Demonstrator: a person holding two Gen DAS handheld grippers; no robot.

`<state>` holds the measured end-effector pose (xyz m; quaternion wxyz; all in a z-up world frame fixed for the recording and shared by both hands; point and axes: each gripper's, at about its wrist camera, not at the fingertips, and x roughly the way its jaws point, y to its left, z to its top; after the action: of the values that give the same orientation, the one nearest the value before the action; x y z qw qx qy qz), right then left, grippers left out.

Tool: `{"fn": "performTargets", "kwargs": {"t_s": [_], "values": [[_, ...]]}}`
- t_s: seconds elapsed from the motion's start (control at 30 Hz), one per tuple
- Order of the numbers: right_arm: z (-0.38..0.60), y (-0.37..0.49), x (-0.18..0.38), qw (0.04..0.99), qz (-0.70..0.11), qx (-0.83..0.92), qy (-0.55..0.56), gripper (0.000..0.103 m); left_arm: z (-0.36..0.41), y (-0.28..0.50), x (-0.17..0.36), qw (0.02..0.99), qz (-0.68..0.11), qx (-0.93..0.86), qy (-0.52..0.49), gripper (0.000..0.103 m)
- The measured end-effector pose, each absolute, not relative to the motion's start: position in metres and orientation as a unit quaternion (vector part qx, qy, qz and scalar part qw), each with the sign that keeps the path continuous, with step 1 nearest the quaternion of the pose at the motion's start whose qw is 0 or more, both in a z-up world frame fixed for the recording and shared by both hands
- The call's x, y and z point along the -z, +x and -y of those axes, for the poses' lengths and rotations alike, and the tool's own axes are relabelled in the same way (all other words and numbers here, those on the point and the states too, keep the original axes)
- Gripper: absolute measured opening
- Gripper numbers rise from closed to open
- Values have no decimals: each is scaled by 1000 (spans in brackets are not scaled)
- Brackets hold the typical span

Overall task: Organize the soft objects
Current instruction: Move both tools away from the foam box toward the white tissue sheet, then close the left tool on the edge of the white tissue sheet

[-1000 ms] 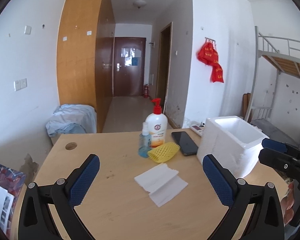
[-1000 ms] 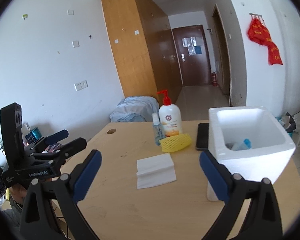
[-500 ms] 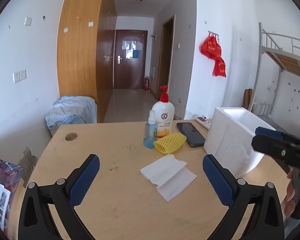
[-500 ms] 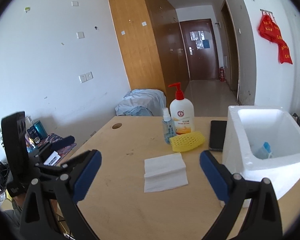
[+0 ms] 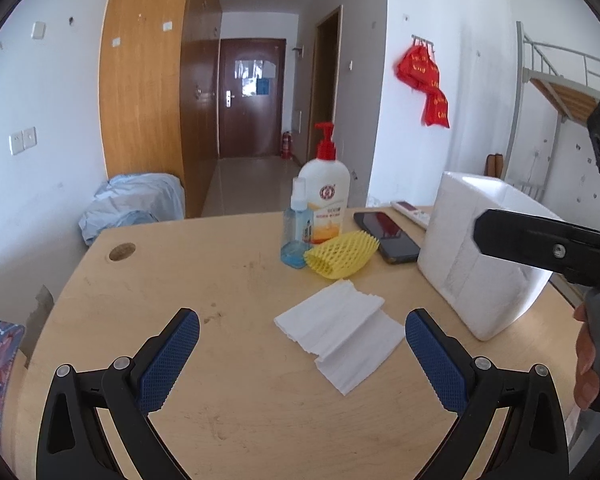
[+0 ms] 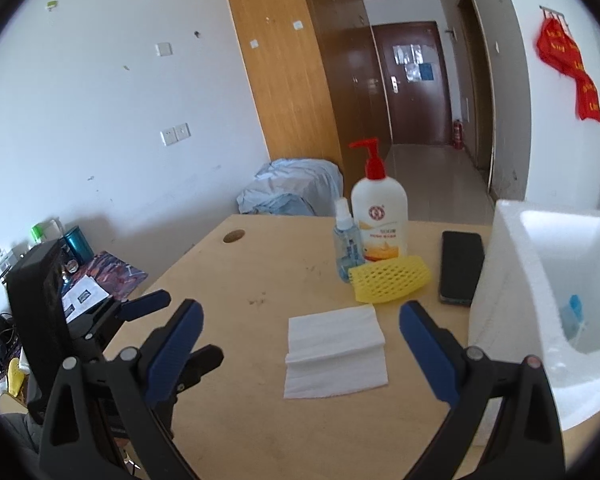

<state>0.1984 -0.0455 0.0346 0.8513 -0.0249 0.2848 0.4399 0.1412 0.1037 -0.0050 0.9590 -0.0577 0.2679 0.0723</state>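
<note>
Left gripper [image 5: 302, 334] and right gripper [image 6: 300, 322] hover level, jaws apart, over a creased folded white tissue [image 5: 340, 334] on the table [image 5: 220, 280]

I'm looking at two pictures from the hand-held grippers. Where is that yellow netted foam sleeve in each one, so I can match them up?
Left wrist view: the yellow netted foam sleeve lies just right of centre on the table, beyond the white folded tissue.
Right wrist view: the sleeve lies right of centre, again beyond the tissue.
Shared landmark: the white pump bottle with a red top stands right behind it in both.
</note>
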Motion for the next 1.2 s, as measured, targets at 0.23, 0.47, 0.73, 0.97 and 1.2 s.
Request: {"fn": "performTargets", "kwargs": {"t_s": [0.23,0.47,0.73,0.97,1.2], "values": [[43,219,-18,847,-299,-438,-15,100,-105,164,24,957,-279,-50,-63,103],[40,235,-3,834,-322,-448,-4,100,-103,187,43,951,-301,-27,-67,102],[37,248,9,827,-336,-450,1,100,-103,214,62,942,-327,-10,-74,101],[39,257,18,824,-350,-446,21,100,-97,224,76,937,-343,-3,-61,93],[37,259,23,825,-353,-441,15,100,-94,232,83,932,-358,1,-52,83]]}}
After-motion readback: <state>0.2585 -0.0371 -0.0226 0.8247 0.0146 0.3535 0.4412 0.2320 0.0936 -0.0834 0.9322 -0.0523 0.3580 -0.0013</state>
